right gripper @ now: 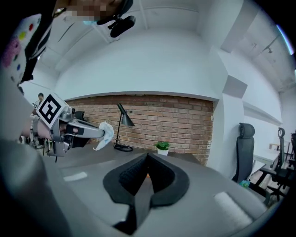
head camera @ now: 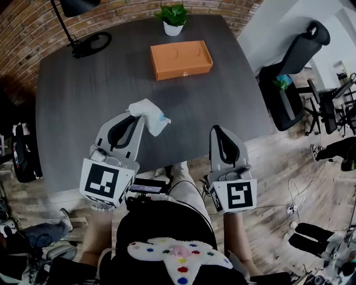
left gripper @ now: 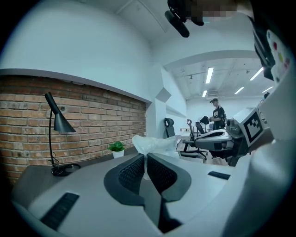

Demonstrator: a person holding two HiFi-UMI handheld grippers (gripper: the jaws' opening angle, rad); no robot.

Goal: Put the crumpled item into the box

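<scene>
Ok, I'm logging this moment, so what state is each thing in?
Left gripper: shut on the tissue, above the table.
Tissue: crumpled, pinched, off the table.
Right gripper: shut, empty.
Box: on the table, lid looks closed.
Lamp: looks unlit.
Plant: upright.

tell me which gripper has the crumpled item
The left gripper: its jaws pinch the crumpled white item, while the right gripper is shut on nothing.
</scene>
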